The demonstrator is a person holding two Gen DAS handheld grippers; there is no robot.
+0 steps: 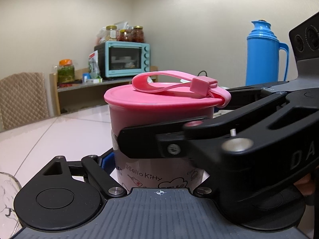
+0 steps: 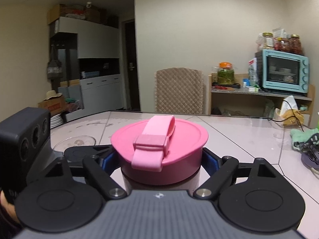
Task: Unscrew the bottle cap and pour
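A bottle (image 1: 143, 177) with cartoon print and a wide pink cap (image 1: 159, 103) stands on the pale table, close in front of both cameras. A pink strap loop lies across the cap. My left gripper (image 1: 157, 165) is shut on the bottle's body below the cap; its blue left pad (image 1: 106, 162) lies against the wall, and the other finger is hidden. My right gripper (image 2: 160, 159) reaches in from the side, higher up. Its blue pads (image 2: 210, 160) press both sides of the pink cap (image 2: 159, 137). In the left wrist view one of its black fingers (image 1: 159, 141) crosses the bottle.
A blue thermos jug (image 1: 263, 55) stands behind the bottle to the right. A glass dish (image 2: 75, 141) sits on the table near the left gripper, and a glass edge (image 1: 8, 195) shows low at the left. A green cloth (image 2: 305, 137) lies far right. A padded chair (image 2: 179, 89) stands beyond the table.
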